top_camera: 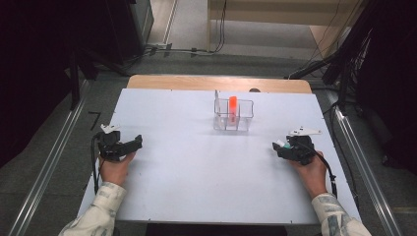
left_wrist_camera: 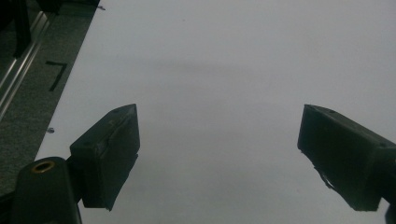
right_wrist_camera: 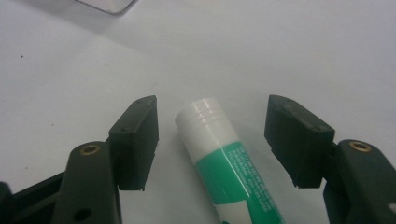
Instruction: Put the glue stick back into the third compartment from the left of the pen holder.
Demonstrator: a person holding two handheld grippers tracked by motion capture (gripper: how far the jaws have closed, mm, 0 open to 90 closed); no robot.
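A white and green tube [right_wrist_camera: 223,161] with a white screw cap lies flat on the white table [top_camera: 196,162], and it peeks out at my right gripper's tip as a tube [top_camera: 280,144] in the high view. My right gripper [right_wrist_camera: 212,128] straddles it, one jaw on each side, with gaps between the pads and the tube. That right gripper [top_camera: 278,146] sits at the table's right side, held by a hand. A clear divided organizer [top_camera: 233,116] stands at the far middle with an orange-red item [top_camera: 232,104] upright in it. My left gripper [top_camera: 138,142] rests at the left, and in its own view the left gripper [left_wrist_camera: 219,144] stands open over bare table.
The table's left edge [left_wrist_camera: 65,100] drops to grey carpet with a black tape mark [left_wrist_camera: 57,74] and a metal rail. A corner of the organizer [right_wrist_camera: 105,4] shows at the top of the right gripper view. Cables and dark stands lie beyond the far edge.
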